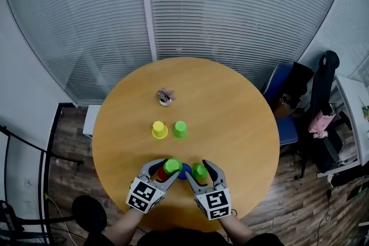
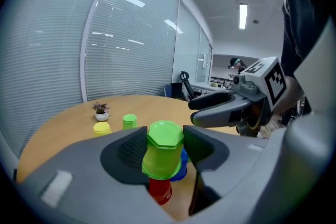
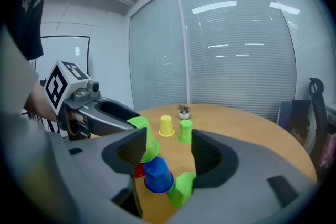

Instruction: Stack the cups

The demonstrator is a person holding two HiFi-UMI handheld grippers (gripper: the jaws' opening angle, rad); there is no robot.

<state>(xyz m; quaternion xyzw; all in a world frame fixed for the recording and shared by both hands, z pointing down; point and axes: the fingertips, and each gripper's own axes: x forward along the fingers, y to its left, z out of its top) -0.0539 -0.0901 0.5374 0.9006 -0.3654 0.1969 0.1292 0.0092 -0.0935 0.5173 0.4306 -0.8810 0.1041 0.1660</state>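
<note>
Left gripper (image 1: 168, 171) is closed on an upturned lime-green cup (image 2: 164, 152), with both pads bearing on the cup's sides just below its octagonal base. This held cup leans slightly and sits directly over a red cup (image 2: 160, 191). Only the lower part of the red cup shows beneath its rim, and no view shows whether the two touch. Right gripper (image 3: 168, 152) has its jaws standing wide, with neither pad clamped on anything. A blue cup (image 3: 157, 174) stands upside down on the table low between those jaws. A tilted green cup (image 3: 181, 190) lies against the lower edge of the jaw on that view's right, partly hidden by it. The head view places both grippers side by side at the near edge of the round wooden table (image 1: 242, 124), with the blue cup between the two green ones. Near the table's centre, well apart from the grippers, a yellow cup (image 1: 159, 129) and a far green cup (image 1: 180, 129) stand upside down just beside each other, not touching. A small potted plant (image 1: 165, 97) sits beyond them. A blue office chair (image 1: 286, 95) stands off the table's right side, before the window blinds (image 1: 230, 3).
</note>
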